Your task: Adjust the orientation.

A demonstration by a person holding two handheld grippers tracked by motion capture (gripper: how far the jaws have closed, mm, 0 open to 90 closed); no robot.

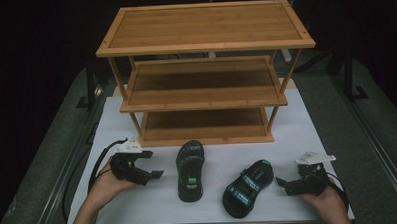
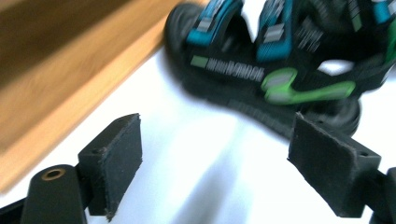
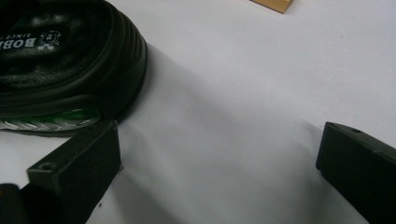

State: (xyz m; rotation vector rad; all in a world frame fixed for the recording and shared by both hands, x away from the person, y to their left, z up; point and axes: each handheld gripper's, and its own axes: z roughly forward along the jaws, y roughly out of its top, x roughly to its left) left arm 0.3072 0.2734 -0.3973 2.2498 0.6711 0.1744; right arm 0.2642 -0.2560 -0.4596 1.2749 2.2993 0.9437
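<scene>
2 black sandals with teal straps lie on the white table cover [image 1: 307, 123] in the lower middle of the high view. The left sandal [image 1: 190, 170] has its long axis running almost straight up and down the frame, its strapped front end toward the rack and its heel end, with a green tab, toward the bottom edge. The right sandal [image 1: 247, 187] lies on a diagonal, 1 end at the lower left and the other at the upper right, near the right gripper; which end is the toe I cannot tell.

The left gripper [image 1: 157, 174] sits in the lower left, just beside the left sandal, its jaws apart with nothing between them; in the left gripper view the blurred sandal [image 2: 280, 60] lies beyond the jaw tips. The right gripper [image 1: 281, 183] sits in the lower right, jaws also apart and empty; in the right gripper view one rounded end of a sandal [image 3: 70, 70] lies just beside 1 jaw.

Behind the sandals stands a bamboo shoe rack [image 1: 204, 47] with 3 shelves, all bare.
</scene>
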